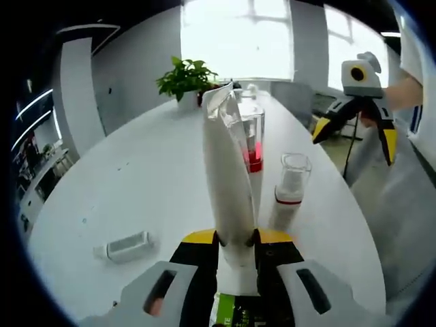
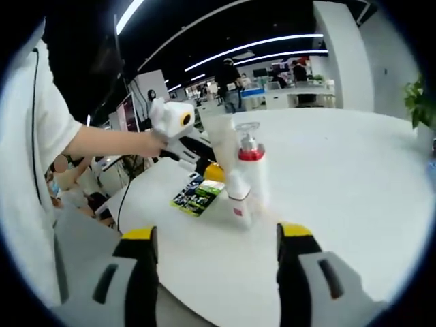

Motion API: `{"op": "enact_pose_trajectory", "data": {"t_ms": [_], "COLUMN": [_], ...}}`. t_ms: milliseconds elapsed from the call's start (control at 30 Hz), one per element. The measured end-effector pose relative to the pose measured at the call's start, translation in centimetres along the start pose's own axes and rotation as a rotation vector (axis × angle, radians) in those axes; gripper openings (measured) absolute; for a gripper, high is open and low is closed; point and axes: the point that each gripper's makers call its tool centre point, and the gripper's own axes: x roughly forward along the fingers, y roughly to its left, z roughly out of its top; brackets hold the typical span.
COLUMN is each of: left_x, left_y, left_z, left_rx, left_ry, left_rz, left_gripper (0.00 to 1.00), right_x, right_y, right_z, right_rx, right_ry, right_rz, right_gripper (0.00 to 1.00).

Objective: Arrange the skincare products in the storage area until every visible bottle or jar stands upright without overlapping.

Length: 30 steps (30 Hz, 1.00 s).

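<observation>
The left gripper (image 1: 236,240) is clamped on a tall white squeeze tube (image 1: 225,170), upright near the white table's (image 1: 136,177) near edge. Just beyond stand a clear pump bottle with red band (image 1: 252,133) and a small clear-capped white bottle (image 1: 289,187). A white jar (image 1: 128,245) lies sideways. The right gripper (image 2: 214,252) hovers wide open, empty.

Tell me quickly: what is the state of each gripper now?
Left gripper: shut on the tall white plastic tube.
Right gripper: open, holding nothing.
</observation>
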Motion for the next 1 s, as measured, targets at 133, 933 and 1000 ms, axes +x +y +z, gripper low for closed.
{"op": "enact_pose_trajectory", "data": {"t_ms": [133,933,1000], "left_x": [0.1,-1.8,-2.4], "left_y": [0.0,-0.2,-0.4], "left_z": [0.1,0.4,0.4], "left_rx": [0.002,-0.033,-0.045], "left_ry": [0.001,0.025,0.023], "left_rz": [-0.003,0.047,0.059], "left_gripper": [0.17,0.37,0.38], "right_x": [0.0,-1.2,-1.4], "right_y": [0.1,0.0,0.1], "right_z": [0.0,1.4,1.6], "right_rx": [0.0,-0.028,-0.036], "right_ry": [0.003,-0.031,-0.033], "right_rz": [0.0,-0.021,-0.023], "right_gripper": [0.72,0.73,0.74]}}
